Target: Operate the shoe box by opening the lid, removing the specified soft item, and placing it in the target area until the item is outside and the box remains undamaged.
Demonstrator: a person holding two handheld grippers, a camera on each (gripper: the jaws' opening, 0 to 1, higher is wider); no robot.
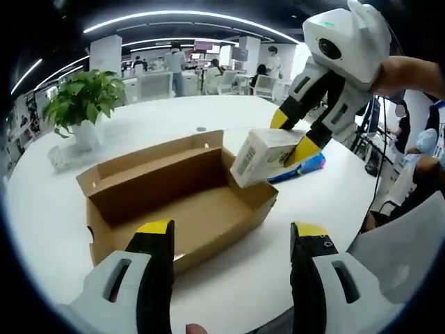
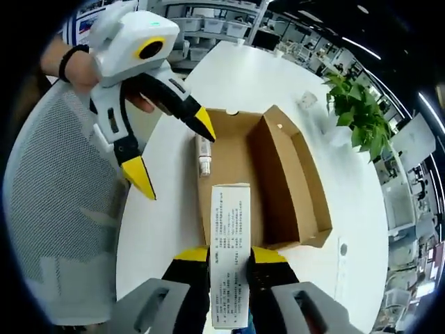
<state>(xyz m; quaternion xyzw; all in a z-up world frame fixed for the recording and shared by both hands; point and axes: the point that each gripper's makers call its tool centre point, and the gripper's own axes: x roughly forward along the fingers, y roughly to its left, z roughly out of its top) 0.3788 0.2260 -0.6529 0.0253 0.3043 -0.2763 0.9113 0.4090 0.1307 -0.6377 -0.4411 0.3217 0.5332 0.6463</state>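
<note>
Two grippers over an open shoe box (image 1: 182, 202) on the white table (image 1: 208, 122).
The right gripper (image 2: 229, 256) clamps a white packet (image 2: 230, 250) above the box's end; the left gripper (image 1: 233, 228) hovers, jaws spread.

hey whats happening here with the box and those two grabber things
A person is working an open cardboard shoe box on a white table with a handheld gripper in each hand. The right gripper is shut on a white packet with printed text, held above the box's end, so the item is already out of the box. The left gripper is open, holding nothing, near the box's long side. A potted plant stands on the table beyond the box.
</note>
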